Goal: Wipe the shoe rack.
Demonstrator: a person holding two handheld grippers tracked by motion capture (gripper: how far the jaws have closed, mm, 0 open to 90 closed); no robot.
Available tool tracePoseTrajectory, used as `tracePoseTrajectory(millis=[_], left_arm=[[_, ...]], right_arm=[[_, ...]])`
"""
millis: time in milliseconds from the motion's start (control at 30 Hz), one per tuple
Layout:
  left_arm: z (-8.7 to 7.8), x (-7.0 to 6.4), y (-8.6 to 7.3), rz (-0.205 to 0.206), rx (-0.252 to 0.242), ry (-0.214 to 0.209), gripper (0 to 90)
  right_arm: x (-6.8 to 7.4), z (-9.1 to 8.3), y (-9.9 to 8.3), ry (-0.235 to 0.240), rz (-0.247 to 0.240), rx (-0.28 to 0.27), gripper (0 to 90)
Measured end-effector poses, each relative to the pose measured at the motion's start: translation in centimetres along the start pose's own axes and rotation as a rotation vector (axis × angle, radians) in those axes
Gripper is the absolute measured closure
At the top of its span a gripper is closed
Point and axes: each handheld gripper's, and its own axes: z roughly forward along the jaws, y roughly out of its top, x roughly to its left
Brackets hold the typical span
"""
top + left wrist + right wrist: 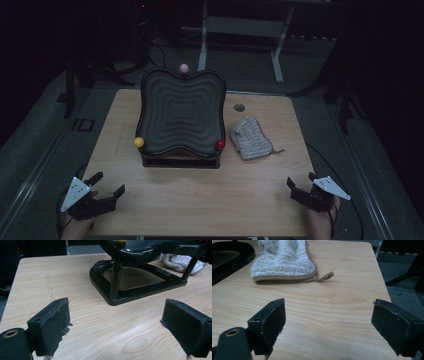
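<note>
A black wavy tray on a stand (180,115) sits at the middle of the wooden table (200,195), with a yellow ball (139,142), a red ball (220,144) and a pink ball (184,67) on its corners. A folded grey cloth (250,138) lies to its right. My left gripper (107,184) rests open near the front left corner; its view shows the stand's base (130,296) and post ahead. My right gripper (301,183) is open near the front right edge, with the cloth (284,261) and its loop beyond its jaws. Both grippers hold nothing.
A small round hole (239,107) marks the table behind the cloth. A white-legged frame (240,30) stands on the dark floor beyond the table. Bare wood stretches between the two grippers along the front.
</note>
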Motion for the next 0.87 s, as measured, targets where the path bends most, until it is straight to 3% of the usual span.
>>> tracePoseTrajectory(millis=[167,333,700,867], left_arm=[[-0.02,0.02,-0.13,-0.005,-0.007,-0.004,8.3],[-0.16,0.11,-0.14,-0.016,-0.018,-0.002,8.3],[-0.22,0.07,-0.24,-0.018,-0.016,-0.001,8.3],[-0.29,0.10,-0.28,-0.021,-0.019,-0.002,8.3]], right_arm=[[0.29,0.17,-0.03,-0.021,-0.040,0.000,12.5],[0.05,0.19,-0.07,-0.049,-0.030,-0.010,12.5],[0.27,0.32,-0.06,-0.050,-0.071,-0.009,12.5],[0.17,0.31,-0.06,-0.047,-0.065,-0.017,12.5]])
